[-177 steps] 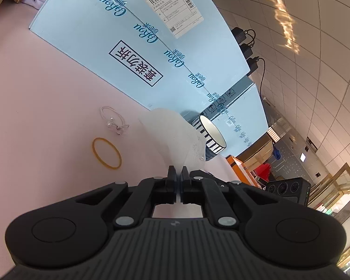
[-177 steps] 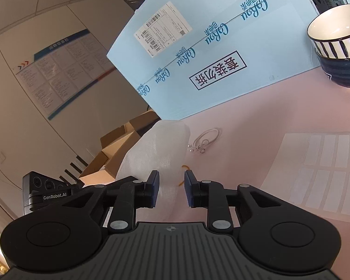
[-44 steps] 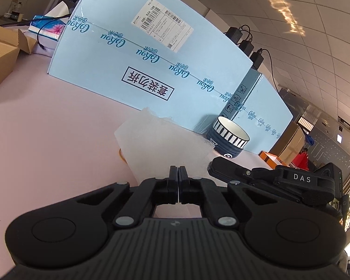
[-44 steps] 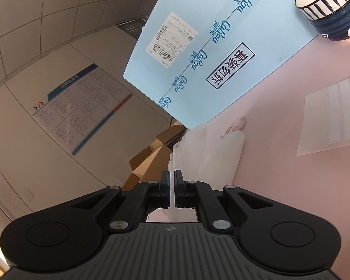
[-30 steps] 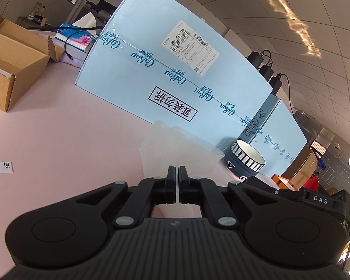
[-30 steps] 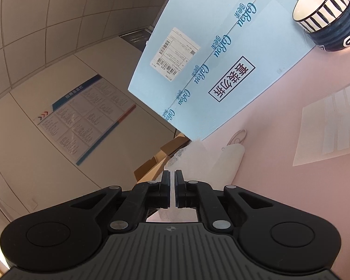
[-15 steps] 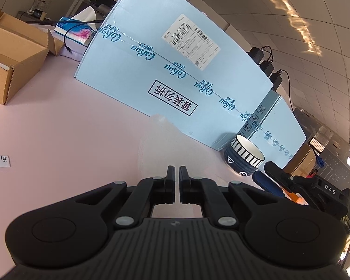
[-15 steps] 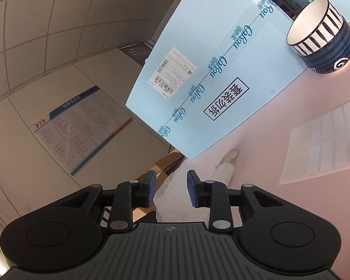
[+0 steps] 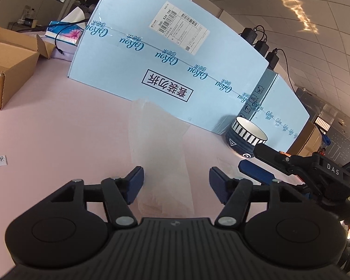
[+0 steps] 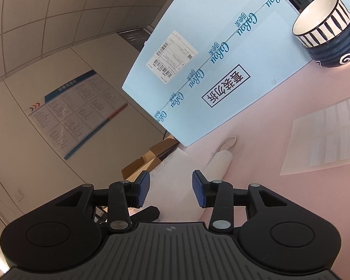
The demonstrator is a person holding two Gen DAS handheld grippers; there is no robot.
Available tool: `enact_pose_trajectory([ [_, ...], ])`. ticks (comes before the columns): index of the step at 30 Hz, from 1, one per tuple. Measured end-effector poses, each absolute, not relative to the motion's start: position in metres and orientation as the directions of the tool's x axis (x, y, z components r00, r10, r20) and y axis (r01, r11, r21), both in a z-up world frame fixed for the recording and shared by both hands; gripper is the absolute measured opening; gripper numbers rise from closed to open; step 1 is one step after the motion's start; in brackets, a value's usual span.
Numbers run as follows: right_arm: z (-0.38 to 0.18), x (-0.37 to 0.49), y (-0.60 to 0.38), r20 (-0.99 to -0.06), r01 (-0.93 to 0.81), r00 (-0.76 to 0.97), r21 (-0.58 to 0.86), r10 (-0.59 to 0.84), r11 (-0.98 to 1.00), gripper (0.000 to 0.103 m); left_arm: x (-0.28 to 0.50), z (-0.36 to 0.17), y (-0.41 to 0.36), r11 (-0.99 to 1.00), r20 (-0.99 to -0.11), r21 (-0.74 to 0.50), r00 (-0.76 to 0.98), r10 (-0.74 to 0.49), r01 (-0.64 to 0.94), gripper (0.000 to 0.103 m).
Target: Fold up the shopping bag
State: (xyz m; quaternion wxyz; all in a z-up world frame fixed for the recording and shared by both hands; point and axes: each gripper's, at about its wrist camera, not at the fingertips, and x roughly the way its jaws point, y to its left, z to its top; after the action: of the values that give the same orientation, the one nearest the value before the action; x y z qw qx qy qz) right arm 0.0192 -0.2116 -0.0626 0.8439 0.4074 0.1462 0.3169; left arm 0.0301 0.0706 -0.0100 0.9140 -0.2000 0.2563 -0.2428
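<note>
The shopping bag (image 9: 158,144) is thin translucent white plastic, folded into a long strip on the pink table (image 9: 58,126). It runs from under my left gripper (image 9: 176,177) toward the blue box. That gripper stands open, its blue pads wide apart on either side of the strip and not pressing it. My right gripper (image 10: 170,184) is opening, with the bag (image 10: 172,170) showing between its pads but not pinched. In the left wrist view the right gripper (image 9: 250,157) reaches in from the right, beside the bag.
A large light-blue carton (image 9: 175,70) stands behind the bag. A striped bowl (image 9: 247,137) sits at its right end. An open cardboard box (image 9: 9,70) and a tissue box (image 9: 63,32) are at far left. A white paper sheet (image 10: 326,140) and a cord loop (image 10: 226,143) lie nearby.
Both grippers were shut on the bag a second ago. The right jaws have spread apart, and the left jaws now stand wide open. The bag lies loose between them.
</note>
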Motion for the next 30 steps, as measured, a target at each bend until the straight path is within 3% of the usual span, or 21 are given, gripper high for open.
enact_pose_trajectory([
  [7,-0.061,0.016,-0.214,0.040,-0.440,0.752,0.774,0.658,0.455,0.038,0.021,-0.007,0.086,0.689,-0.225,-0.584,0.730,-0.645,0.429,0.000],
  [10,-0.056,0.010,-0.215,0.128,-0.529,0.697,0.756,0.706,0.385,0.038,0.010,-0.007,0.090,0.601,-0.148,-0.624,0.679,-0.719,0.500,0.000],
  [12,-0.047,0.002,-0.210,0.171,-0.598,0.662,0.706,0.730,0.378,0.052,0.006,-0.009,0.091,0.594,-0.147,-0.630,0.674,-0.724,0.501,0.000],
  [13,-0.043,-0.002,-0.206,0.169,-0.618,0.662,0.675,0.730,0.403,0.066,0.005,-0.010,0.091,0.597,-0.154,-0.632,0.675,-0.721,0.494,0.000],
  [14,-0.039,-0.006,-0.201,0.165,-0.633,0.664,0.644,0.730,0.430,0.071,0.006,-0.011,0.091,0.597,-0.161,-0.637,0.673,-0.721,0.487,0.000],
  [22,-0.022,-0.013,-0.159,0.025,-0.644,0.702,0.449,0.712,0.619,0.070,0.004,-0.009,0.076,0.583,-0.182,-0.604,0.618,-0.765,0.543,0.000],
  [24,-0.023,-0.011,-0.155,0.009,-0.631,0.712,0.446,0.702,0.635,0.061,0.004,-0.009,0.076,0.582,-0.182,-0.604,0.617,-0.766,0.544,0.000],
  [26,-0.026,-0.007,-0.156,0.004,-0.616,0.717,0.472,0.697,0.631,0.037,0.004,-0.010,0.076,0.582,-0.181,-0.606,0.618,-0.765,0.542,0.000],
  [28,-0.029,-0.003,-0.158,-0.002,-0.600,0.722,0.497,0.692,0.627,0.029,0.005,-0.010,0.076,0.582,-0.181,-0.608,0.619,-0.764,0.541,0.000],
  [30,-0.032,0.001,-0.161,-0.007,-0.578,0.730,0.528,0.684,0.622,0.007,0.005,-0.010,0.076,0.580,-0.179,-0.607,0.617,-0.767,0.544,0.000],
])
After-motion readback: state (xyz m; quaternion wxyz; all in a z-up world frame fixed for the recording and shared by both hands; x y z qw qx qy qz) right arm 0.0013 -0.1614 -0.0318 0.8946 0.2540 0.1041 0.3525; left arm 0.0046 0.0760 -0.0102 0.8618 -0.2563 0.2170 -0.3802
